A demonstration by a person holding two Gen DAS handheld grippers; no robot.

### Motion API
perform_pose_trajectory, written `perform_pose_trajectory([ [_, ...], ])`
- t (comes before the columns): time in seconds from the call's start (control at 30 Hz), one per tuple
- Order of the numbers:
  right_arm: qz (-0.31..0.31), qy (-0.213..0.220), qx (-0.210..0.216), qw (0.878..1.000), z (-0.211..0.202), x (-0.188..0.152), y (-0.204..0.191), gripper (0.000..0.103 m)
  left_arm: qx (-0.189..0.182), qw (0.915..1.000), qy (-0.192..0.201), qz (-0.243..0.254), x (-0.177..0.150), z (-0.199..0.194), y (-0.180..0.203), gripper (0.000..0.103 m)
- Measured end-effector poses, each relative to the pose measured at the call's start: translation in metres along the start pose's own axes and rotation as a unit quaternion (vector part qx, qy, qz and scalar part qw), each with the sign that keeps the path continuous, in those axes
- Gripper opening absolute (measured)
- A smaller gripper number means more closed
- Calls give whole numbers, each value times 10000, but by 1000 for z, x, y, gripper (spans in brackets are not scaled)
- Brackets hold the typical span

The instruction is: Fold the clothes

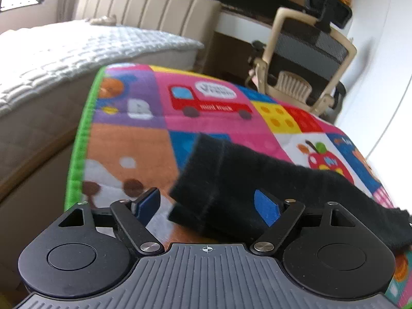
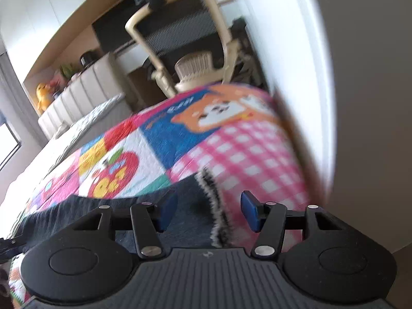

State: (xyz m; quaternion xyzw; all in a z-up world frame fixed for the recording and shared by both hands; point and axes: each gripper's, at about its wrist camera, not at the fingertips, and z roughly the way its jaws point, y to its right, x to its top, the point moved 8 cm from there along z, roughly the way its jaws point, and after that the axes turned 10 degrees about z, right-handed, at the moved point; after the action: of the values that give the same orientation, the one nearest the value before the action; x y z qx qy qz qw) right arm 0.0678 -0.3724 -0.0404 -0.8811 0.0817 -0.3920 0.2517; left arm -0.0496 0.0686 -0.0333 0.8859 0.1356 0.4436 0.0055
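Observation:
A black garment (image 1: 257,188) lies stretched across a colourful patchwork play mat (image 1: 134,144). In the left wrist view its near end, with a folded cuff, lies between my fingers. My left gripper (image 1: 208,207) is open, jaws wide, low over that end. In the right wrist view the garment (image 2: 108,213) shows a black-and-white striped edge (image 2: 216,211) between my fingers. My right gripper (image 2: 208,211) is open, jaws on either side of that edge, nothing pinched. The mat (image 2: 231,154) also shows here.
A bed with a white quilted cover (image 1: 64,51) stands left of the mat. A beige office chair (image 1: 309,59) and a desk stand behind the mat; the chair also shows in the right wrist view (image 2: 185,41). A white wall (image 2: 360,103) is close on the right.

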Motion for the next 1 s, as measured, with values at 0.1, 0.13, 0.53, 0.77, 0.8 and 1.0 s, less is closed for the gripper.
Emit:
perform_pose_trajectory([
  [0.1, -429, -182, 84, 9989, 13, -5, -16, 26, 8, 9999, -127, 76, -2, 10, 6, 83],
  [0.13, -429, -229, 122, 9987, 17, -5, -19, 21, 67, 9998, -131, 132, -1, 13, 7, 80],
  [0.53, -342, 130, -187, 9992, 49, 25, -20, 22, 558, 9978, -8, 370, 31, 42, 4, 69],
  [0.77, -65, 571, -569, 9967, 20, 25, 4, 32, 447, 9949, 703, 571, 40, -14, 30, 77],
  [0.8, -4, 647, -550, 9964, 13, 24, 5, 32, 222, 9951, 745, 615, 40, -17, 43, 78],
  [1.0, 33, 686, 418, 9968, -18, 4, -22, 32, -1002, 9866, 517, 1179, 11, -2, 146, 83],
])
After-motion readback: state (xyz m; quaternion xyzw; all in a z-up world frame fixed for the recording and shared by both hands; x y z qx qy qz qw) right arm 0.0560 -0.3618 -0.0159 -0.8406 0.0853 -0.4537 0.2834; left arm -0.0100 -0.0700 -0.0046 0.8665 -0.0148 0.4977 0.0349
